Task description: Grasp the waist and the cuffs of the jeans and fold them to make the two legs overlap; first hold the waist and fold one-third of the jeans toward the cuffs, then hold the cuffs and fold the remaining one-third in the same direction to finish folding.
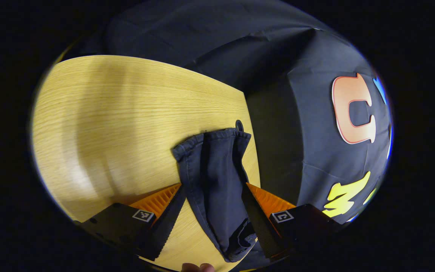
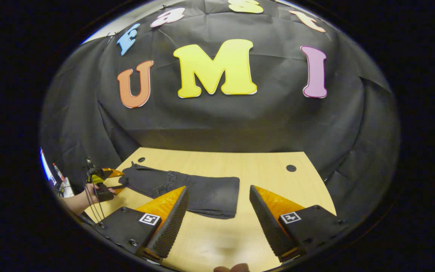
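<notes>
The dark denim jeans (image 2: pixel 187 189) lie flat on the light wooden worktop (image 2: pixel 240 166), legs stacked and the near end folded over. Plenty of bare wood to their right, with a cable hole (image 2: pixel 291 168) by the far edge. The right gripper (image 2: pixel 217 213) hovers with jaws wide apart, holding nothing. The left gripper (image 1: pixel 215 207) straddles the cuffs at the worktop's edge; its jaws look closed onto the fabric, though it's hard to be sure.

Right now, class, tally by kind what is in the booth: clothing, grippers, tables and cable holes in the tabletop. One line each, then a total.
Jeans: 1
Grippers: 2, left gripper and right gripper
Table: 1
Cable holes: 2, left hole and right hole
Total: 6
</notes>
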Tool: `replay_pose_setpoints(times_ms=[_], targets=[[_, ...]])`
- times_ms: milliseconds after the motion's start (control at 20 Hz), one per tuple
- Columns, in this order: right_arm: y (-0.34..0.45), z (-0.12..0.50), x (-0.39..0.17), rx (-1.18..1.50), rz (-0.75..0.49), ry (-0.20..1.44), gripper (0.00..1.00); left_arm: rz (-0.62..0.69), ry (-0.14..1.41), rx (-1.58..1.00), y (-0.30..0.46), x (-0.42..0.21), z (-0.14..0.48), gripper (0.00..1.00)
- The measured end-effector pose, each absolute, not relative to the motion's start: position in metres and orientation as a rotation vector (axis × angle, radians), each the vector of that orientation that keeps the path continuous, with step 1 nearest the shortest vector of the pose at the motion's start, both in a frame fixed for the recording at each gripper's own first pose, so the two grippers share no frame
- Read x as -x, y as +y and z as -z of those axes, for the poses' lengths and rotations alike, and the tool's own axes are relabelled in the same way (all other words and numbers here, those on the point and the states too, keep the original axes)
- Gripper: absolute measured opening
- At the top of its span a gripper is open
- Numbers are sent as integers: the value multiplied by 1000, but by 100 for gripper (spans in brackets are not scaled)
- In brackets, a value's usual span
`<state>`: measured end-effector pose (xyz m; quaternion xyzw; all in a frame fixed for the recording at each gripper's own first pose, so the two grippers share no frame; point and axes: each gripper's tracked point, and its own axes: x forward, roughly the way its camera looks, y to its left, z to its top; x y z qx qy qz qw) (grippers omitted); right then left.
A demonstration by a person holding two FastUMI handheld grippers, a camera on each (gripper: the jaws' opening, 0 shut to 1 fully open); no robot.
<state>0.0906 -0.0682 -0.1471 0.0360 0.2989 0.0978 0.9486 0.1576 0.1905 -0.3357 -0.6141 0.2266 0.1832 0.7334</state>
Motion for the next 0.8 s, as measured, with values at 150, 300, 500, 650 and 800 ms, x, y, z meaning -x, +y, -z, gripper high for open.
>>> replay_pose_setpoints(times_ms=[150,300,500,650,800], targets=[[-73,154,-93,-62,-186,629,94,-378,446,1439,196,-181,334,97],[-81,157,-91,-56,-166,646,94,-373,414,1461,194,-197,337,94],[-92,152,-88,-76,-136,636,94,-408,469,1418,195,-193,356,51],[-100,149,-77,-86,-116,634,94,-397,464,1415,194,-194,353,14],[-109,141,-63,-95,-92,616,94,-360,426,1382,190,-198,329,11]])
